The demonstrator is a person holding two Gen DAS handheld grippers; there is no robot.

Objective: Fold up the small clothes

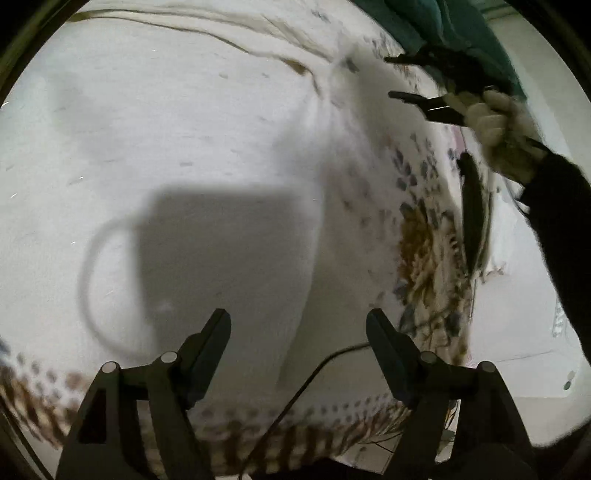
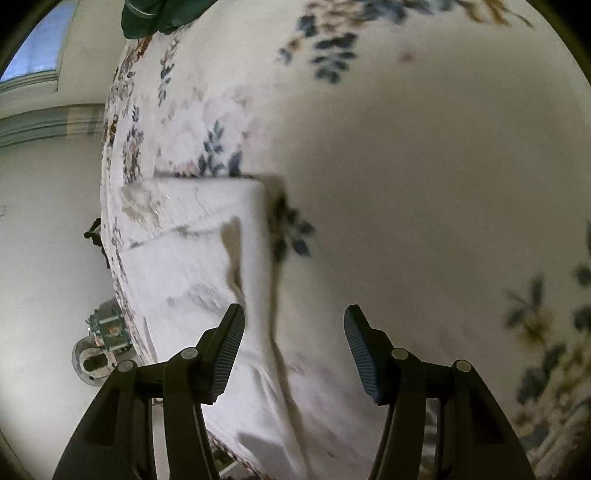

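Note:
A white garment [image 1: 192, 155] lies spread flat on a floral cloth; it fills most of the left wrist view. In the right wrist view it shows as a folded white piece [image 2: 199, 236] with a crisp edge. My left gripper [image 1: 298, 325] is open and empty, hovering above the garment. My right gripper [image 2: 294, 319] is open and empty above the garment's right edge. It also shows in the left wrist view [image 1: 391, 77], held by a gloved hand [image 1: 495, 125], jaws apart. A dark green garment [image 1: 443, 26] lies at the far edge, just behind that gripper.
The floral cloth [image 2: 443, 184] covers the work surface and its edge drops to a pale floor [image 2: 44, 258]. A dark slim object [image 1: 474, 210] lies on the cloth at right. A black cable [image 1: 306, 380] runs under my left gripper. Small objects [image 2: 99, 343] sit on the floor.

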